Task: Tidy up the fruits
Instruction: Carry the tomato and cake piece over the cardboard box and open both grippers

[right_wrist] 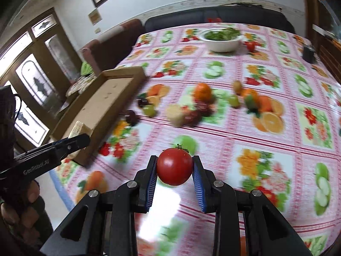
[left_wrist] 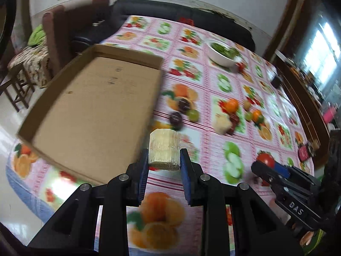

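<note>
With both loads airborne, left gripper (left_wrist: 164, 160) clamps the pale cane chunk (left_wrist: 164, 149), cardboard tray (left_wrist: 96, 111) at ten o'clock; right gripper (right_wrist: 174, 167) pinches the tomato (right_wrist: 174, 166), which could squirt from the pads
</note>
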`<state>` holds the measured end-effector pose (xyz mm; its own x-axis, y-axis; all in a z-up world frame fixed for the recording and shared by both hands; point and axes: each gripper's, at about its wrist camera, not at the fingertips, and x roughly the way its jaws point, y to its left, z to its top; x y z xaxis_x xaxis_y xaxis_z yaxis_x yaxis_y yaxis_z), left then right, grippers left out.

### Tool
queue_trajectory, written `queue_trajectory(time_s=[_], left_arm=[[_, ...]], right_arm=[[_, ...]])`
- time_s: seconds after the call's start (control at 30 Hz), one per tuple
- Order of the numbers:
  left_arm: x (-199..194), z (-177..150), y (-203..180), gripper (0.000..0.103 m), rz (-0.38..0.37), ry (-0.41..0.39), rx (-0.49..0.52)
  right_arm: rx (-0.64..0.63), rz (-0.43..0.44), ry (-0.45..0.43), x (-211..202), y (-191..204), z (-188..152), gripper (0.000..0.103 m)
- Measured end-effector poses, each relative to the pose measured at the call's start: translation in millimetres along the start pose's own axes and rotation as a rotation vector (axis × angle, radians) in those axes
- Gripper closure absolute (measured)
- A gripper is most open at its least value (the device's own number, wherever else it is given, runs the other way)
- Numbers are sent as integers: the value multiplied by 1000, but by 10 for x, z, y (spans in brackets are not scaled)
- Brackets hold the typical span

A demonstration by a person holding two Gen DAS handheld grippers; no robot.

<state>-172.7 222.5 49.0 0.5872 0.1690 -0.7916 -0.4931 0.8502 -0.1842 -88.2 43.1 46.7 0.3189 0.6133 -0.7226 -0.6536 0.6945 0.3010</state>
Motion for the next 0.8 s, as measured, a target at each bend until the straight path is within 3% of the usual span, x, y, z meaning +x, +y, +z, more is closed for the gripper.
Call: queue_trajectory(time_s=[0.37,0.57,0.8], left_arm=[[-77,224,967,78,134,-52,-144],[28,263,1248,78,158,-35,-182],[219,252,1409,78,166,12,-192]], right_arm=[[-145,167,36,401,1028,302,71],[-206,242,68,748,1557,509,71],[-275,242,147,1212,1908,529,71]])
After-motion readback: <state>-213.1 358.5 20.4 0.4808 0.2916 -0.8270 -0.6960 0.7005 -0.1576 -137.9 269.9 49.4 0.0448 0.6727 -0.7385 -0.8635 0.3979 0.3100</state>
